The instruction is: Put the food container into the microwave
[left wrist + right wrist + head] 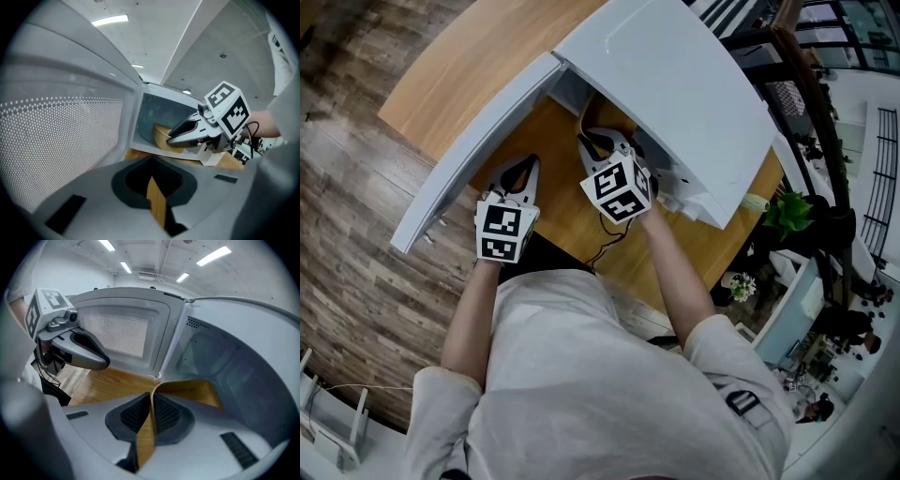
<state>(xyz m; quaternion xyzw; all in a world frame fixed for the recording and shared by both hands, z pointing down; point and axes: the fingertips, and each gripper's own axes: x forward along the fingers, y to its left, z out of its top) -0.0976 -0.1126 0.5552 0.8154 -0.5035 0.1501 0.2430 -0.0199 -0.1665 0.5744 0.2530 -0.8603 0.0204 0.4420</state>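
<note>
Inside the microwave (675, 84) cavity: tan food container (187, 392), near-side rim pinched in the right gripper (151, 416), jaws clamped tight on the thin wall. Can't tell if the base is down on the cavity floor. Left gripper (152, 180) hangs by the open door (473, 155), jaws closed to a sliver, empty. Step looks like set-down: lower until the base seats flat, then open and back straight out so the rim doesn't drag. Container looks upright, mouth up. Best guess, its length runs from the gripped rim in toward the back wall.
</note>
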